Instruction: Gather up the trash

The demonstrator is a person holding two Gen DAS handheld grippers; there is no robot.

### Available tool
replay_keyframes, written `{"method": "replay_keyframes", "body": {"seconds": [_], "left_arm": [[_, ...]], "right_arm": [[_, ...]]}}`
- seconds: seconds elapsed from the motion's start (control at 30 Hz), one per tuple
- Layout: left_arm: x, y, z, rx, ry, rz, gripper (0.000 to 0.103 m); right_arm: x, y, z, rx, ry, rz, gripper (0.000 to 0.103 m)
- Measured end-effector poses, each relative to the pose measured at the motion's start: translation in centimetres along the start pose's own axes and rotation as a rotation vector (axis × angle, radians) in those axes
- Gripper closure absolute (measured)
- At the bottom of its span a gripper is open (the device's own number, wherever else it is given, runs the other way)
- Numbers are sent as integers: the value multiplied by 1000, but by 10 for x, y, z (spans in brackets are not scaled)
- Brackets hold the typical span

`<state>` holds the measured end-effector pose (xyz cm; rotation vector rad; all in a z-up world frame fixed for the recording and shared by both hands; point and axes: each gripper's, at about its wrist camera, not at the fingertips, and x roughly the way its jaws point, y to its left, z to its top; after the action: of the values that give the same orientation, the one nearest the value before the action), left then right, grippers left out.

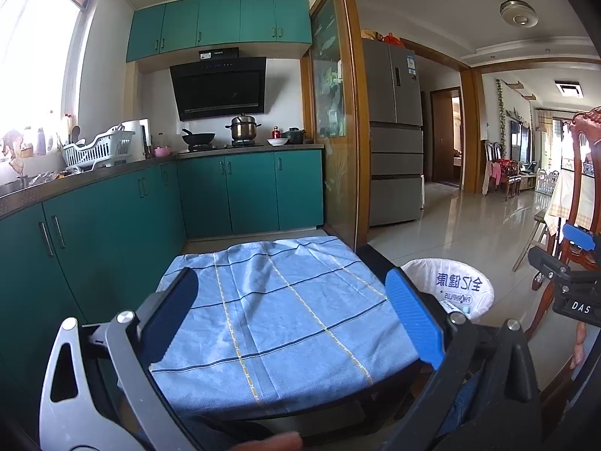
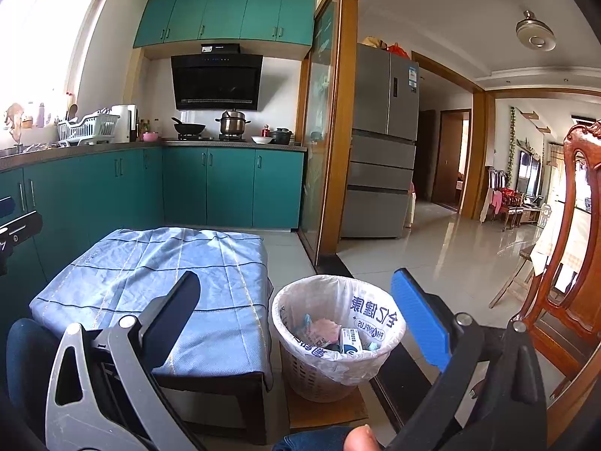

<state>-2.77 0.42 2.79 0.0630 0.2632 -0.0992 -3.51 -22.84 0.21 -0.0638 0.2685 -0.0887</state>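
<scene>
Both hanging wide open and empty, left tool (image 1: 296, 317) over the bare cloth-covered table (image 1: 263, 300); right tool (image 2: 300, 323) over the lined wastebasket (image 2: 375, 323) beside it; looks done, trash (image 2: 351, 340) already binned.

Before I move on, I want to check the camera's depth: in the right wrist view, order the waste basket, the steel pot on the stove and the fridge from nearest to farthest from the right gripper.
1. Waste basket, just ahead on the floor, between the right gripper's open fingers.
2. Fridge, right of centre past the doorframe.
3. Steel pot, on the far counter, left of centre.
</scene>
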Motion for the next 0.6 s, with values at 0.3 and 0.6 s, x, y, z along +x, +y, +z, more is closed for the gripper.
{"method": "replay_keyframes", "body": {"seconds": [0.3, 0.6], "left_arm": [[-4, -10, -3, 43, -3, -8, 3], [-4, -11, -4, 49, 3, -9, 3]], "right_arm": [[-5, 0, -4, 3, -2, 0, 4], [-9, 2, -5, 6, -7, 2, 4]]}}
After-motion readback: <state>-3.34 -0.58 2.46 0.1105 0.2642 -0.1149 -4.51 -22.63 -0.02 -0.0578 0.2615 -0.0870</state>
